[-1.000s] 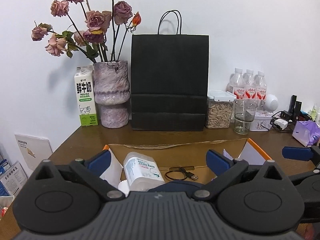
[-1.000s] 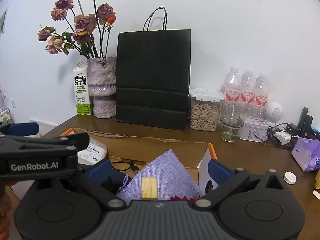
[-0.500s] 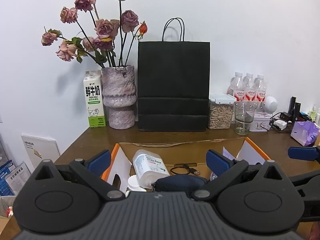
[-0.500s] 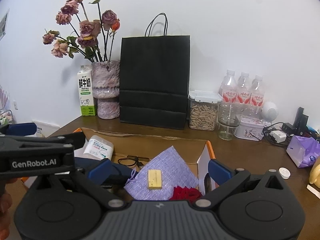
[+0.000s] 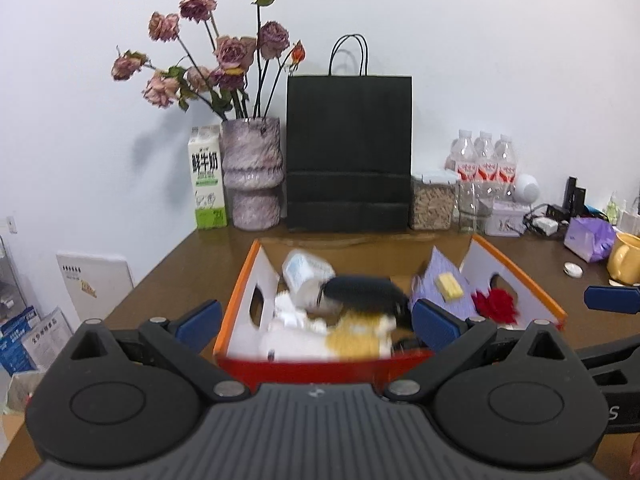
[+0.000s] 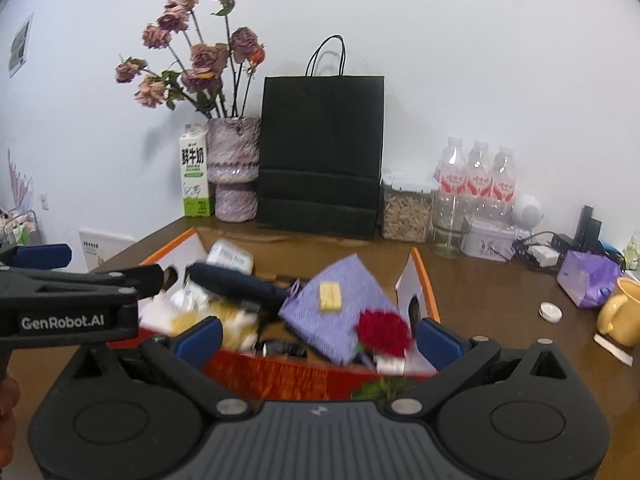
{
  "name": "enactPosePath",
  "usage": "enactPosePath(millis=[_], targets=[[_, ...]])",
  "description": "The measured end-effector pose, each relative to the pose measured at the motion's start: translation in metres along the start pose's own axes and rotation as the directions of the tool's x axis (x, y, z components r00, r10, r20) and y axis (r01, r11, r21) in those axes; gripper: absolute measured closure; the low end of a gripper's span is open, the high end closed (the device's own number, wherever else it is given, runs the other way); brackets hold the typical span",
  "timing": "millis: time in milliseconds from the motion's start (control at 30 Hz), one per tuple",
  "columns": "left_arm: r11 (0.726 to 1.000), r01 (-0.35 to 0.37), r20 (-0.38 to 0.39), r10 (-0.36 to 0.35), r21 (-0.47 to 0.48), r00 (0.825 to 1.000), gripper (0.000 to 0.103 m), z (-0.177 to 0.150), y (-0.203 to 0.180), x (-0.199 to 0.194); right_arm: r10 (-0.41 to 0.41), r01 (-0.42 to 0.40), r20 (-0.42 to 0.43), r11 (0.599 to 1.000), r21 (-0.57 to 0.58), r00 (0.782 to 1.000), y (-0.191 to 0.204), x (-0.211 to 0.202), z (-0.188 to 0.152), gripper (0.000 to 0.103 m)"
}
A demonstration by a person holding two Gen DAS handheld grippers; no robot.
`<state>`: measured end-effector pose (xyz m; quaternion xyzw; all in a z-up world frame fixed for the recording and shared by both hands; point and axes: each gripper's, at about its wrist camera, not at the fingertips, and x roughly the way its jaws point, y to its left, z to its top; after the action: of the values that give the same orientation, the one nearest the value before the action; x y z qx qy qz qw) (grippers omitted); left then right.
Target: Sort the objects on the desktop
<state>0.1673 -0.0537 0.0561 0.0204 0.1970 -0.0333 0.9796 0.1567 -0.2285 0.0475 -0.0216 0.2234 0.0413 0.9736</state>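
Note:
An orange-rimmed cardboard box [image 5: 236, 296] sits on the brown desk, below and ahead of both grippers. Inside lie a white bottle [image 5: 306, 274], a dark blue pouch [image 5: 362, 292], a purple knit pouch [image 5: 440, 276] with a yellow tag, a red flower [image 5: 494, 304] and a white-and-yellow soft item [image 5: 340, 338]. My left gripper [image 5: 318, 320] is open and holds nothing. In the right wrist view, the right gripper [image 6: 319, 340] hangs open over the box's [image 6: 408, 284] near red edge, with the purple pouch [image 6: 340, 308] and red flower [image 6: 382, 330] between its fingers' line of sight.
Along the back wall stand a milk carton [image 5: 208, 178], a vase of dried roses [image 5: 252, 172], a black paper bag [image 5: 348, 152], a nut jar [image 5: 432, 202] and water bottles [image 5: 484, 160]. A purple pack [image 6: 588, 280], yellow mug [image 6: 620, 312] and white cap [image 6: 550, 312] lie right.
Both grippers have pulled back and risen, so the whole box and its near red edge now show. Both stay open and hold nothing.

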Motion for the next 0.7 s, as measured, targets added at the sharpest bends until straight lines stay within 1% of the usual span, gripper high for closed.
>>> enactPosePath(millis=[200, 400, 567, 700], targets=[[1.0, 0.002, -0.024, -0.002, 0.019, 1.0, 0.0, -0.022, 0.0, -0.029, 0.002, -0.002, -0.016, 1.0, -0.011, 1.0, 0.011, -0.035, -0.029, 0.0], [1.0, 0.016, -0.043, -0.015, 0.012, 0.999, 0.0, -0.043, 0.0, -0.058, -0.009, 0.009, -0.032, 1.0, -0.015, 0.999, 0.019, -0.066, -0.053, 0.0], [0.999, 0.03, -0.047, -0.029, 0.012, 0.998, 0.0, -0.058, 0.0, -0.079, -0.01, 0.009, -0.036, 1.0, -0.018, 0.999, 0.022, -0.088, -0.068, 0.0], [1.0, 0.028, -0.057, -0.028, 0.008, 0.998, 0.0, -0.069, -0.001, -0.089, -0.004, 0.004, -0.039, 1.0, -0.021, 0.999, 0.025, -0.099, -0.076, 0.0]])
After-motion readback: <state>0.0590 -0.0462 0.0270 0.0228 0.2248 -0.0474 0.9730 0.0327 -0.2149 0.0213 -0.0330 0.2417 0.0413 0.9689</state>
